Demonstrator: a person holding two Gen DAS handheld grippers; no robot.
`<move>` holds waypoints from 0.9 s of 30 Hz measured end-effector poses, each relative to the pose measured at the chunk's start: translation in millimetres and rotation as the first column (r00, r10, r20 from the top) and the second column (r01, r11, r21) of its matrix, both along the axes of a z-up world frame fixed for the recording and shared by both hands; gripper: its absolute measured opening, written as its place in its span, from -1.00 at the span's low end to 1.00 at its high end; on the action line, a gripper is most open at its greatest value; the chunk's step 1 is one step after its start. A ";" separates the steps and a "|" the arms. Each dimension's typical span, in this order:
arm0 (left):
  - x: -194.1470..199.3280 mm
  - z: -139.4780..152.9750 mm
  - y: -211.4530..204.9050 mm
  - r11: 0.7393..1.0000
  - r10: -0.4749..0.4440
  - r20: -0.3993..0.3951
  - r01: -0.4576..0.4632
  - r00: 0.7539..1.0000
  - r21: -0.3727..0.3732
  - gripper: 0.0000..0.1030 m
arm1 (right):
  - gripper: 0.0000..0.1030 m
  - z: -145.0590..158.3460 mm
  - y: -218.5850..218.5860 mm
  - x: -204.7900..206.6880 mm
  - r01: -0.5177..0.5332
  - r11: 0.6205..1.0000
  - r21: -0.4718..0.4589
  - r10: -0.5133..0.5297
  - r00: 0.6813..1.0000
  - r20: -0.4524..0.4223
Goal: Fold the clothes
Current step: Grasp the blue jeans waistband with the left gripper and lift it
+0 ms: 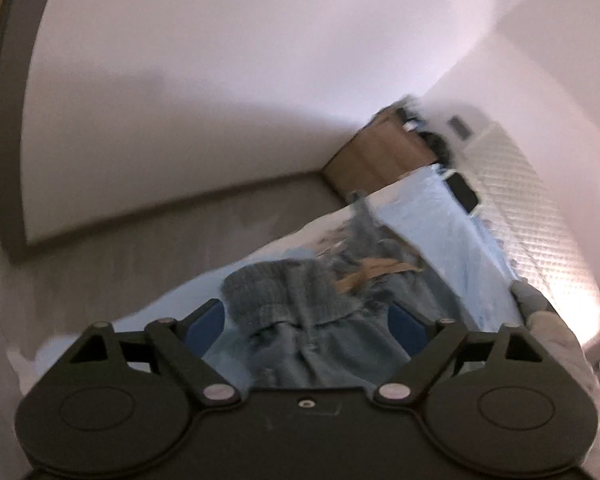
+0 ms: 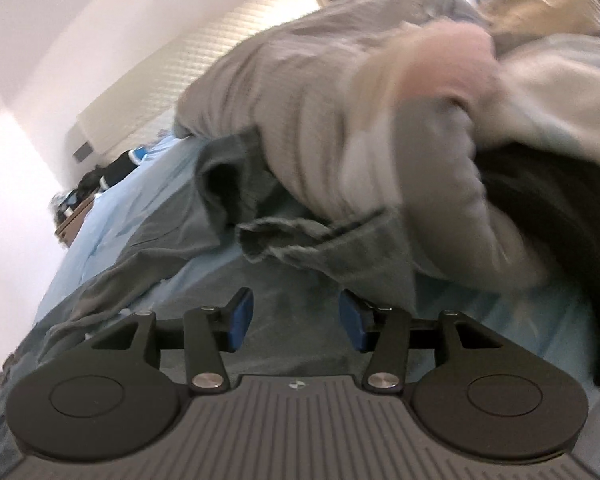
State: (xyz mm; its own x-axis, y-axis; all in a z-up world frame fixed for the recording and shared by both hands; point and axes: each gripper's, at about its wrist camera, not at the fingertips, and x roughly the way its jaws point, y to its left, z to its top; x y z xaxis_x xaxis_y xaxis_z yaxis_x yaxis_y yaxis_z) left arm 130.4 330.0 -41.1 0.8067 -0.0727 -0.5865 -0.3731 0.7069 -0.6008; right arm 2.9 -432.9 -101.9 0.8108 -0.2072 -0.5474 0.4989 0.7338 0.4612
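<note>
- Left claw [image 1: 306, 316] stands wide; jeans [image 1: 300, 300] bunch between its pads, grip unclear.
- Right claw [image 2: 296, 322] stands half open, empty, above the bed sheet [image 2: 140, 184]; grey clothes [image 2: 300, 100] at twelve o'clock.

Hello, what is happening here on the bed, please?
A person is folding clothes on a bed with a light blue sheet, with a two-finger gripper in each hand. The left gripper is wide open around the elastic waistband of blue denim shorts; its blue fingers do not appear to press on it. The right gripper is open over grey-green cloth and holds nothing. A blurred pile of grey clothes lies behind.
</note>
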 end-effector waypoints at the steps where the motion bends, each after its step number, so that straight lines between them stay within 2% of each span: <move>1: 3.9 -4.8 2.7 1.000 0.011 -0.019 -0.012 1.000 -0.019 0.66 | 0.00 -2.6 -0.8 -2.0 0.011 1.000 0.013 -0.011 1.000 -0.003; 4: 13.6 -17.4 5.6 0.996 -0.003 -0.034 0.000 0.999 -0.088 0.65 | 0.10 -10.4 -2.0 -7.1 0.033 0.999 0.040 -0.032 0.999 -0.012; 7: 23.3 -21.8 4.0 0.991 -0.023 -0.045 0.017 0.999 -0.132 0.38 | 0.10 -17.9 -3.5 -9.8 0.042 0.997 0.059 -0.041 0.999 -0.021; 9: 24.5 -14.0 1.4 0.993 -0.030 -0.022 0.027 0.999 -0.111 0.00 | 0.10 -22.2 -6.0 -11.6 0.050 0.996 0.074 -0.049 0.999 -0.022; 11: 25.4 -5.6 -1.3 0.995 -0.045 0.001 0.045 0.999 -0.086 -0.07 | 0.11 -23.7 -8.0 -11.8 0.055 0.995 0.080 -0.053 0.998 -0.021; 14: 33.3 -3.5 -5.4 0.995 -0.080 -0.011 0.079 0.997 -0.066 -0.07 | 0.11 -25.1 -10.5 -11.0 0.064 0.994 0.088 -0.062 0.998 -0.019; 16: 41.9 -7.8 -9.0 0.994 -0.101 -0.046 0.099 0.994 -0.054 0.03 | 0.13 -27.4 -11.4 -10.4 0.071 0.993 0.095 -0.069 0.997 -0.018; 18: 48.5 -15.5 -11.4 0.991 -0.120 -0.068 0.115 0.990 -0.074 0.23 | 0.14 -29.9 -11.9 -9.1 0.074 0.992 0.102 -0.073 0.997 -0.021; 20: 53.3 -22.7 -13.3 0.988 -0.131 -0.091 0.122 0.987 -0.098 0.22 | 0.16 -31.4 -11.2 -8.7 0.075 0.992 0.105 -0.073 0.997 -0.024; 21: 54.7 -25.7 -14.0 0.987 -0.130 -0.104 0.118 0.986 -0.112 0.08 | 0.16 -31.5 -11.3 -9.1 0.075 0.992 0.105 -0.073 0.997 -0.026; 22: 54.7 -24.4 -15.7 0.989 -0.122 -0.112 0.112 0.986 -0.095 -0.01 | 0.16 -30.8 -11.7 -11.4 0.076 0.991 0.106 -0.073 0.997 -0.028; 24: 53.2 -18.8 -18.2 0.992 -0.114 -0.116 0.107 0.987 -0.064 -0.53 | 0.17 -29.5 -13.6 -18.2 0.085 0.990 0.110 -0.082 0.996 -0.029; 27: 47.3 -4.1 -18.9 0.992 -0.115 -0.095 0.110 0.989 -0.055 -0.74 | 0.17 -28.3 -16.2 -34.6 0.116 0.988 0.104 -0.113 0.993 -0.033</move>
